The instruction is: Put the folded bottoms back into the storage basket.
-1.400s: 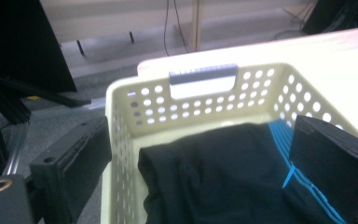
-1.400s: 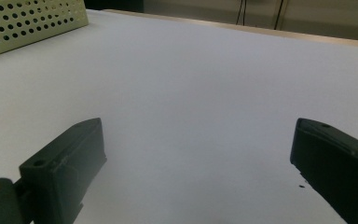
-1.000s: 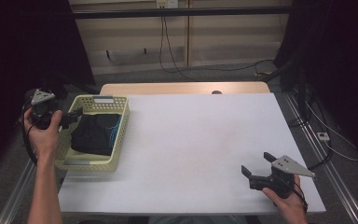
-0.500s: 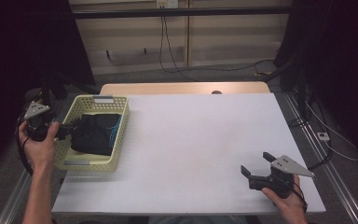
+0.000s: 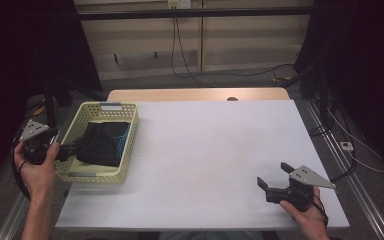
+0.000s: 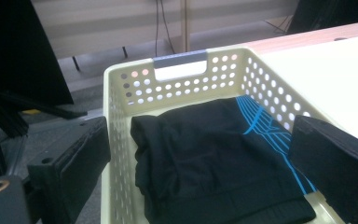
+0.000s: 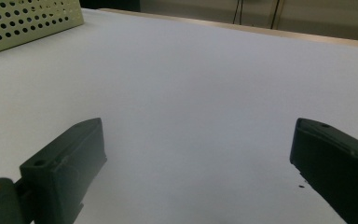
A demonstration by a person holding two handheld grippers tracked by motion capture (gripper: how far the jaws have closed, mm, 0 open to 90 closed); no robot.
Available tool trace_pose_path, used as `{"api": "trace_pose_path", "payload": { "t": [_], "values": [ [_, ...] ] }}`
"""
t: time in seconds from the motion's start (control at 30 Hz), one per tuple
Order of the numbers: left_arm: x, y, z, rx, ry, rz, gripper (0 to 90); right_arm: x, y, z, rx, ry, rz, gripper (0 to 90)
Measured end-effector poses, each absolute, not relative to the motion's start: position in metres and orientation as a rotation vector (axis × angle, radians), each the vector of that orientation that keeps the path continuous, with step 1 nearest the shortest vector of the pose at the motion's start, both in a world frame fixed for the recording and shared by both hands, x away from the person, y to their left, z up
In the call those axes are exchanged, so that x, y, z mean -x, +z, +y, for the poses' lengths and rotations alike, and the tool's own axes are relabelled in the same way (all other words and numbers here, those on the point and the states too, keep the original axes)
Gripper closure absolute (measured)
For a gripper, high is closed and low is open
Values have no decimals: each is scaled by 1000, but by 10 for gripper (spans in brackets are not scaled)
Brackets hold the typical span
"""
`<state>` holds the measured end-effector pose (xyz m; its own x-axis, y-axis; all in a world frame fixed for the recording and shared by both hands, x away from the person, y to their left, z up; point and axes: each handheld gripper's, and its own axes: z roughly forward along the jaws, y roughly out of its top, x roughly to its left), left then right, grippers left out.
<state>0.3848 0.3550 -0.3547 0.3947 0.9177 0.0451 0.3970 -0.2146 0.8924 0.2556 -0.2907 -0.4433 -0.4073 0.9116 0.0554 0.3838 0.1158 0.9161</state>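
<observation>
Between left tongs (image 6: 200,158): black garment (image 6: 214,154)

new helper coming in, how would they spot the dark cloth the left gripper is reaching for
Start at the white table and go to the pale yellow perforated plastic basket at its left edge. Inside lies a folded black garment, beside the open left gripper. Its thin bright blue lines set it apart.
</observation>
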Motion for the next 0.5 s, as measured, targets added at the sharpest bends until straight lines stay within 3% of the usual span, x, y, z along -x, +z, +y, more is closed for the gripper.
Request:
{"api": "trace_pose_path", "payload": {
  "t": [0.5],
  "values": [
    [-357, -357, 353, -1840, 765, 1165, 57, -258, -443, -289, -1248, 1267, 1861, 31]
  ]
}}
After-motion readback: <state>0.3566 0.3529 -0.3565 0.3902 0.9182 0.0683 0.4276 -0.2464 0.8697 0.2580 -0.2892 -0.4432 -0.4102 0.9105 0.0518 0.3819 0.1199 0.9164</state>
